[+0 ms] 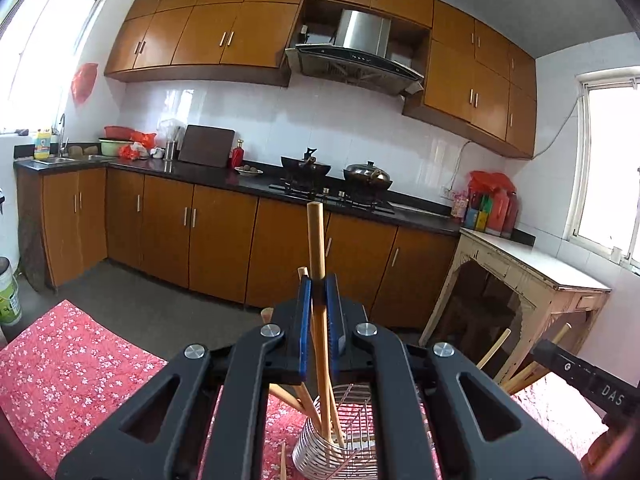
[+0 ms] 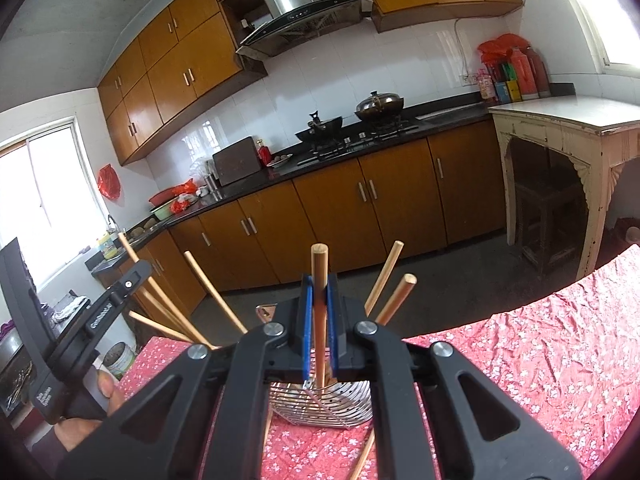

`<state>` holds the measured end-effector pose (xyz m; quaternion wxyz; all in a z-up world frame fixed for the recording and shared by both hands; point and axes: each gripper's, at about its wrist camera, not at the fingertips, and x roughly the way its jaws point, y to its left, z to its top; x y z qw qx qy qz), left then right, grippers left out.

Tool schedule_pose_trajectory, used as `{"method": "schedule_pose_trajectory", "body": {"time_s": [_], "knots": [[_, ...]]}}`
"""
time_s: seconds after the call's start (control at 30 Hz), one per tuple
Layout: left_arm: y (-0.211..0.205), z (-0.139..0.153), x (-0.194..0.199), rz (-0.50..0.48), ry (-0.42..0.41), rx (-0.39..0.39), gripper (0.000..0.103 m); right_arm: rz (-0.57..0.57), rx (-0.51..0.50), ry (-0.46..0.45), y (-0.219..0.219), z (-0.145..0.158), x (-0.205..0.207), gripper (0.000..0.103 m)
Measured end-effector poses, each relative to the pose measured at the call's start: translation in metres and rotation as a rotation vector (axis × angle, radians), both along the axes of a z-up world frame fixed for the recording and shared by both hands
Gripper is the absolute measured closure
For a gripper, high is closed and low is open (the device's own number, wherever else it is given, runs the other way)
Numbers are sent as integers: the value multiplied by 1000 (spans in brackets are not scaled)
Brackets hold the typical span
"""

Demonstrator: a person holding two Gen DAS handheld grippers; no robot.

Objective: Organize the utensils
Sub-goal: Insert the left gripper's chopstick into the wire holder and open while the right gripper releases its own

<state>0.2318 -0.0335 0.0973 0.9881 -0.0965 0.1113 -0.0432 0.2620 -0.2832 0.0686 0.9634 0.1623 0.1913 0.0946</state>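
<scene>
Each gripper, left (image 1: 319,304) and right (image 2: 319,304), has its jaws pinched on a chopstick (image 1: 317,248) pointing to 12 o'clock, so lower both slowly, straight into the holder (image 1: 320,448).

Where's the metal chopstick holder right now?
In the left wrist view the metal chopstick holder stands on the red floral tablecloth, bottom centre, just below the left tongs, with several chopsticks in it.

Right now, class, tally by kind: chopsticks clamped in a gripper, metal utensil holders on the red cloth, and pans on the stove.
Clamped chopsticks: 2
Metal utensil holder: 1
Pans on the stove, wok and lidded pot: 2
Total: 5
</scene>
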Motion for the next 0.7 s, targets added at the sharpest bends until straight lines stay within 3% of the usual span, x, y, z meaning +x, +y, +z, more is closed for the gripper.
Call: {"method": "schedule_pose_trajectory", "body": {"time_s": [0.17, 0.37, 0.43, 0.5, 0.7], "knots": [[-1, -3, 4, -3, 32, -6, 96, -19, -10, 10, 1, -2, 1, 93], [4, -1, 1, -2, 38, -8, 93, -51, -16, -5, -3, 1, -10, 69], [6, 1, -2, -1, 33, -9, 78, -68, -25, -22, -4, 3, -16, 59], [7, 4, -7, 7, 20, -9, 70, -77, -30, -32, -6, 6, -21, 58], [14, 10, -21, 21, 11, -10, 70, -105, -48, -55, -12, 12, -47, 56]]}}
